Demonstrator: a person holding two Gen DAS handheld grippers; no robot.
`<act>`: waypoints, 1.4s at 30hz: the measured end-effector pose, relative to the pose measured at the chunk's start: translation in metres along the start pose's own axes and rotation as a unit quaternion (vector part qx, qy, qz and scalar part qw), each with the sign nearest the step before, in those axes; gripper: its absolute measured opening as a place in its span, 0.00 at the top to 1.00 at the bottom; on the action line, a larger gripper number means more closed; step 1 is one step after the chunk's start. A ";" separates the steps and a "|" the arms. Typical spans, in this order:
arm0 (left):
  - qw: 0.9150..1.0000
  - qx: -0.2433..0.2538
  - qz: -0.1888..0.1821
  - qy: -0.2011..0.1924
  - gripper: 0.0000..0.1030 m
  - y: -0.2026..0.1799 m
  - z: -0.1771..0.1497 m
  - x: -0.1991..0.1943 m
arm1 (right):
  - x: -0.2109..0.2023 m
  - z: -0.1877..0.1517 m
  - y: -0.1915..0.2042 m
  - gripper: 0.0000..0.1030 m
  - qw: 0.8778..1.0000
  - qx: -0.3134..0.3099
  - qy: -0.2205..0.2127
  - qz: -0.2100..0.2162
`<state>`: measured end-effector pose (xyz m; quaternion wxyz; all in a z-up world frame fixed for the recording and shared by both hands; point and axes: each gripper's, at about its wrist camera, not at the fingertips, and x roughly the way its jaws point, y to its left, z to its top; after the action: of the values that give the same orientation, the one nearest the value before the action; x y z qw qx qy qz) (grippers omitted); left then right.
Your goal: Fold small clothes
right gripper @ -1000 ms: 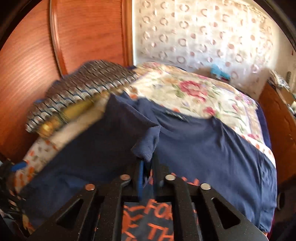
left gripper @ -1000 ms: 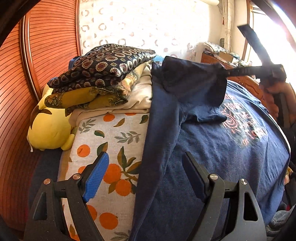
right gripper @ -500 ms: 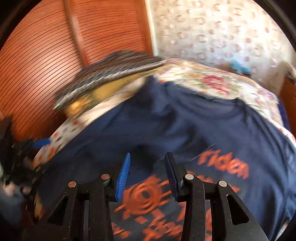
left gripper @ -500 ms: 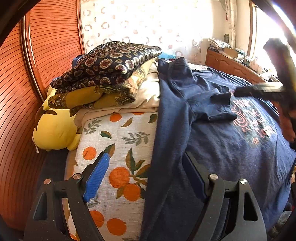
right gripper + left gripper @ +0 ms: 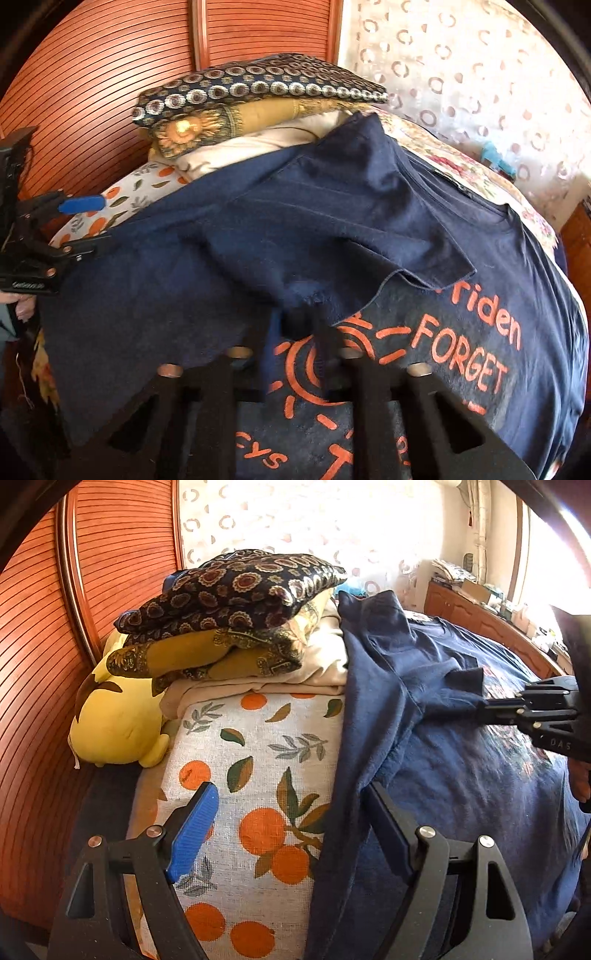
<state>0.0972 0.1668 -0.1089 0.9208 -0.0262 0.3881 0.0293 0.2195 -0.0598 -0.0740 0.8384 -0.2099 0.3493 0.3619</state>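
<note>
A navy T-shirt (image 5: 369, 206) with orange print lies spread on the bed. Its sleeve (image 5: 332, 258) is folded in over the chest. In the left wrist view the shirt (image 5: 461, 775) fills the right half. My left gripper (image 5: 291, 827) is open and empty, its jaws straddling the shirt's left edge. It also shows in the right wrist view (image 5: 74, 225) at the far left. My right gripper (image 5: 295, 325) sits at the folded sleeve's lower edge, jaws a little apart, with the cloth edge draped over its tips. It shows in the left wrist view (image 5: 484, 705) touching the sleeve.
A stack of patterned cushions (image 5: 236, 602) lies at the head of the bed beside a yellow plush toy (image 5: 114, 720). An orange-print sheet (image 5: 258, 760) covers the mattress left of the shirt. A slatted wooden headboard (image 5: 37, 664) stands behind. A wooden cabinet (image 5: 491, 627) lies at right.
My right gripper let go of the sleeve, opened, then came back down to the sleeve's lower edge. The sleeve now lies folded over the chest. The left gripper barely moved.
</note>
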 end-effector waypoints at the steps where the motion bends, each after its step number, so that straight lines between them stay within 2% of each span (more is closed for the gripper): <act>1: 1.000 -0.002 0.001 -0.001 0.20 0.001 0.000 0.000 | -0.003 0.004 0.003 0.95 1.000 -0.002 -0.003 0.003; 3: 1.000 -0.008 0.005 -0.004 0.20 0.004 0.000 -0.001 | -0.021 0.016 0.014 0.95 1.000 0.002 -0.011 0.020; 7: 1.000 -0.016 0.008 -0.007 0.20 0.009 -0.001 -0.005 | -0.053 0.014 0.020 0.95 0.999 -0.005 -0.025 0.039; 12: 1.000 -0.022 0.004 -0.015 0.20 0.011 -0.003 -0.015 | -0.054 -0.010 0.023 0.95 0.999 -0.008 0.000 0.048; 15: 0.999 -0.019 0.000 -0.026 0.20 0.007 0.000 -0.024 | -0.054 -0.019 0.020 0.95 0.999 0.003 -0.005 0.040; 21: 0.999 0.005 -0.022 -0.043 0.20 -0.020 0.013 -0.036 | -0.073 -0.035 -0.012 0.68 0.996 0.066 -0.043 0.031; 22: 0.999 0.010 -0.026 -0.046 0.20 -0.026 0.015 -0.036 | -0.075 -0.039 -0.017 0.55 0.996 0.073 -0.045 0.026; 23: 0.998 0.015 -0.032 -0.049 0.20 -0.032 0.016 -0.037 | -0.077 -0.042 -0.022 0.48 0.996 0.078 -0.046 0.020; 28: 0.996 0.030 -0.053 -0.058 0.17 -0.059 0.028 -0.031 | -0.076 -0.050 -0.043 0.47 0.994 0.100 -0.051 0.002; 30: 0.996 0.030 -0.060 -0.055 0.13 -0.066 0.032 -0.024 | -0.073 -0.042 -0.049 0.47 0.993 0.104 -0.048 -0.002; 36: 0.996 0.034 -0.073 -0.041 0.13 -0.082 0.043 -0.004 | -0.031 -0.012 -0.082 0.47 0.991 0.130 -0.026 -0.022; 42: 0.996 0.045 -0.080 -0.021 0.13 -0.091 0.047 0.012 | 0.002 0.010 -0.104 0.58 0.985 0.170 -0.021 -0.022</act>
<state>0.1457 0.0794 -0.0824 0.9283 -0.0148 0.3664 -0.0616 0.3031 -0.1203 -0.0580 0.8768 -0.0645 0.3834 0.2829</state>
